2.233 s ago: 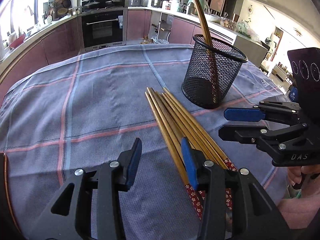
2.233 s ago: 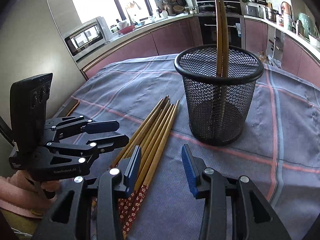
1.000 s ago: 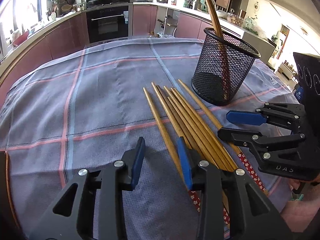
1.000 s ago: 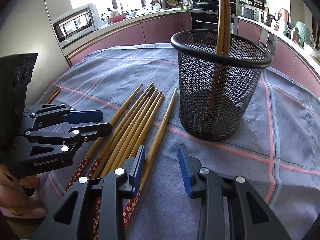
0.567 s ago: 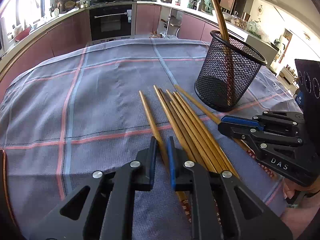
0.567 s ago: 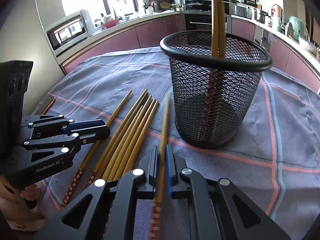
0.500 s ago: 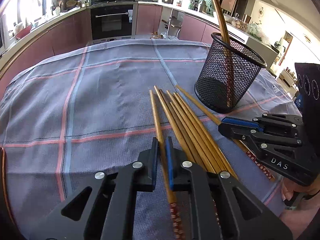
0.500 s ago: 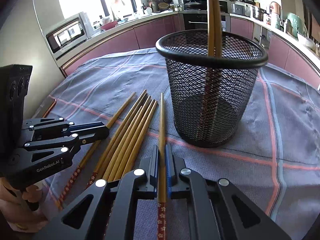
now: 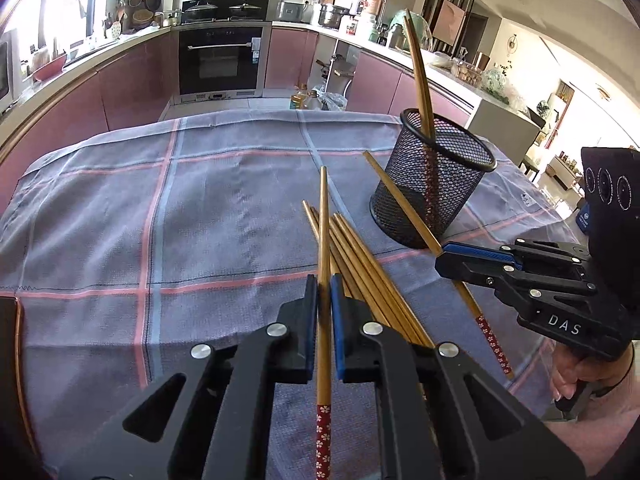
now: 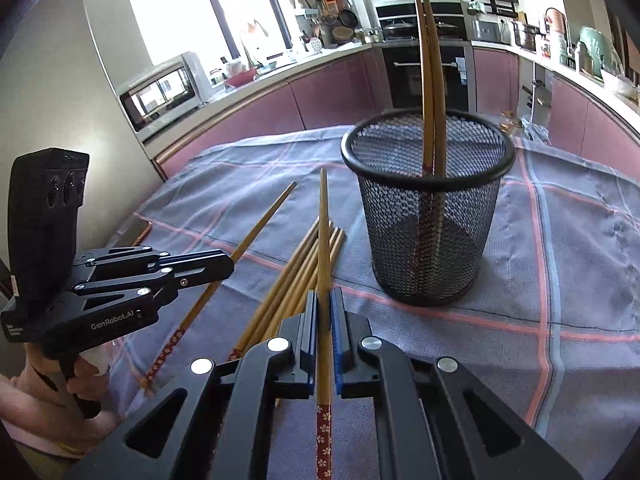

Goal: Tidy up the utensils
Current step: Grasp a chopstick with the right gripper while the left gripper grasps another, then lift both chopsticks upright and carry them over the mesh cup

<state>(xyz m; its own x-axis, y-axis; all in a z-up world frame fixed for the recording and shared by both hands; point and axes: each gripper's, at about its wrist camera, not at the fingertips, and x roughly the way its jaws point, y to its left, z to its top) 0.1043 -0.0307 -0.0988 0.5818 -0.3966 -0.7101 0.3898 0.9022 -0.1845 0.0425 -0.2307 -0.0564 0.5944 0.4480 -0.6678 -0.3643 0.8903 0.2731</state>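
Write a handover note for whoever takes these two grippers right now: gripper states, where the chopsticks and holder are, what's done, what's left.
Left gripper: shut on one chopstick, lifted clear of the pile, pointing forward.
Right gripper: shut on another chopstick, lifted the same way, decorated red end toward the handle.
Mesh holder: upright on the checked tablecloth, ahead of the right gripper, with two chopsticks already standing in it.
Pile of loose chopsticks: on the cloth between the grippers and the holder.
Done: two in the holder, two more picked up.
Left: drop both held ones into the holder, then clear the pile.
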